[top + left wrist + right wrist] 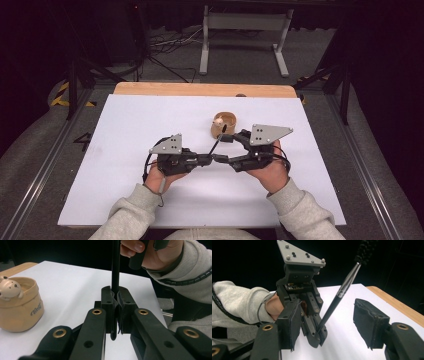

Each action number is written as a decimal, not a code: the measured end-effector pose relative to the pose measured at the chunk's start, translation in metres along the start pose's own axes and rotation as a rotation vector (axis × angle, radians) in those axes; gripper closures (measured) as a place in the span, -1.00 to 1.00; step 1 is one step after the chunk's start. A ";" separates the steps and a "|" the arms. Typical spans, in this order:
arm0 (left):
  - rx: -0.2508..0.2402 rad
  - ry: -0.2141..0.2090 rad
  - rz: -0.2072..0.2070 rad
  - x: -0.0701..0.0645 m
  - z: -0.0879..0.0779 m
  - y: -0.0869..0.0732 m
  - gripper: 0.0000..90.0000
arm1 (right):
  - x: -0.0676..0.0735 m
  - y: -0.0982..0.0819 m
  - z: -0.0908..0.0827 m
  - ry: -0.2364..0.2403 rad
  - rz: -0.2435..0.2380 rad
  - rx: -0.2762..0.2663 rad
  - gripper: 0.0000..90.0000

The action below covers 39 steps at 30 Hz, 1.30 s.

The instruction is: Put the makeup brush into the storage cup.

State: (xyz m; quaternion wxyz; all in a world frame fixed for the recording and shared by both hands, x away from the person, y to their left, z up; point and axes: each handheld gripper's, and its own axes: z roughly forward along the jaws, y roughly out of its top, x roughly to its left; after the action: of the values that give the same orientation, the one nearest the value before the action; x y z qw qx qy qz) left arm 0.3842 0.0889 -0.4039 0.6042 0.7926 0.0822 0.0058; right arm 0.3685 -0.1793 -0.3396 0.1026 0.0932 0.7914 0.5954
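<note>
A slim black pen (216, 144) with a silver upper half stands tilted above the white sheet. My left gripper (214, 158) is shut on its lower end; in the left gripper view the pen (115, 272) rises straight from between the closed pads of that gripper (117, 305). My right gripper (225, 149) faces the left one with its jaws apart. In the right gripper view the pen (337, 298) crosses the gap of my right gripper (330, 325) and neither pad touches it. The left gripper (318, 337) shows opposite, gripping the pen's tip end.
A small tan pot (223, 124) with a pale animal figure on its rim (8, 287) stands just beyond the grippers. The white sheet (150, 120) covers a wooden table (200, 89). A grey metal frame (245, 30) stands on the floor behind.
</note>
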 end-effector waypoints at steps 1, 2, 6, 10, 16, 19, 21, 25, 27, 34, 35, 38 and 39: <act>-0.001 -0.003 -0.003 0.000 0.000 0.000 0.89 | 0.000 0.000 0.001 0.000 0.002 -0.003 -0.11; -0.001 -0.004 -0.002 0.000 0.000 0.000 0.89 | 0.000 0.001 0.002 0.002 0.004 -0.006 -0.08; -0.001 -0.003 -0.002 0.000 0.000 0.000 0.89 | 0.001 0.003 0.006 0.009 -0.002 0.000 0.06; -0.003 -0.009 0.001 -0.001 0.000 0.000 0.89 | 0.001 0.004 0.008 0.013 -0.009 0.012 0.27; 0.000 -0.008 0.007 -0.001 0.000 0.000 0.89 | 0.000 0.002 0.011 0.032 0.005 0.019 0.55; 0.004 -0.008 0.008 -0.001 0.000 0.000 0.89 | -0.002 0.001 0.011 0.034 0.016 0.020 0.63; 0.006 -0.007 0.017 -0.002 0.000 0.000 0.89 | -0.003 0.001 0.010 0.036 0.023 0.018 0.69; 0.012 -0.002 0.036 -0.003 0.001 0.001 0.89 | -0.003 0.001 0.009 0.039 0.033 0.018 0.80; 0.011 -0.001 0.038 -0.004 0.002 0.001 0.89 | -0.003 0.001 0.008 0.043 0.035 0.018 0.82; 0.012 0.005 0.031 -0.003 0.002 0.000 0.85 | -0.004 0.001 0.009 0.073 0.055 0.021 0.89; 0.013 0.001 0.025 -0.003 0.001 0.000 0.84 | -0.003 0.002 0.009 0.076 0.054 0.022 0.90; 0.000 -0.017 0.002 -0.001 0.001 0.000 0.70 | -0.002 0.003 0.009 0.082 0.041 0.032 0.90; 0.000 -0.017 -0.004 -0.001 0.001 0.000 0.56 | -0.002 0.003 0.009 0.083 0.041 0.034 0.90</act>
State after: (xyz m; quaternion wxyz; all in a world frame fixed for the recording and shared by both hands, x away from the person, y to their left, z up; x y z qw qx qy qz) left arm 0.3836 0.0878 -0.4041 0.6051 0.7923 0.0784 -0.0021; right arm 0.3731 -0.1710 -0.3388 0.0557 0.0861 0.8028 0.5873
